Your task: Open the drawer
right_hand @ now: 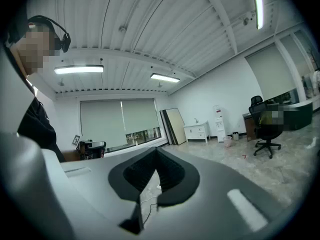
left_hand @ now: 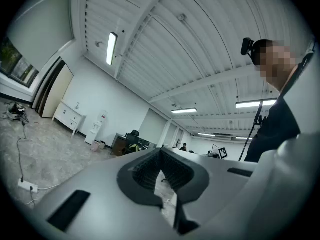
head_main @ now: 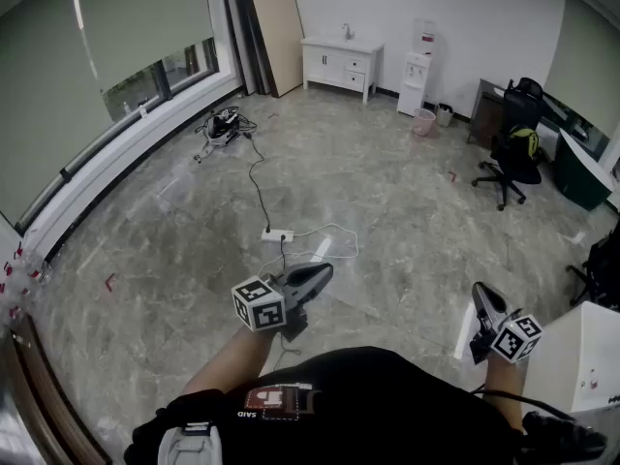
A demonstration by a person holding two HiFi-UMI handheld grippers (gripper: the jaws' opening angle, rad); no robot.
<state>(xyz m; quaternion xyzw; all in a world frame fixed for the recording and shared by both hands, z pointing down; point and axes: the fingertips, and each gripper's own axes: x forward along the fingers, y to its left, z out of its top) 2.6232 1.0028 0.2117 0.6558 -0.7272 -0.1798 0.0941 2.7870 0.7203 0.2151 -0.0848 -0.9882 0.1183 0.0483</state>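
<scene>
Two hand-held grey grippers hover over the grey marbled floor (head_main: 387,182) in the head view, each carried on a bare forearm that reaches out from under a black top. The left gripper (head_main: 327,267) lies about level in front of the person's middle, its tip aimed away and to the right, with its black-and-white marker cube (head_main: 259,303) at the near end. The right gripper (head_main: 480,290) is held off to the right, also about level, its tip aimed away and slightly left. Each gripper's own view shows its ribbed dark pads pressed together at the tip with nothing between them, so both tongs are closed and empty. The drawers (head_main: 356,67) sit in the right half of a white cabinet with a tap on top (head_main: 329,61), which stands against the far wall, well apart from both grippers. A white box-like unit (head_main: 591,352) stands just beside the right gripper at the picture's right edge; whether it has a drawer cannot be told. Only the head view shows the white power strip with its black cable (head_main: 277,233) on the floor ahead of the left gripper. The left gripper view looks toward the cabinet and a white water dispenser (left_hand: 99,126), under long ceiling lamps. The right gripper view adds the lowered grey roller blinds (right_hand: 120,119) and a black office chair (right_hand: 264,126).
</scene>
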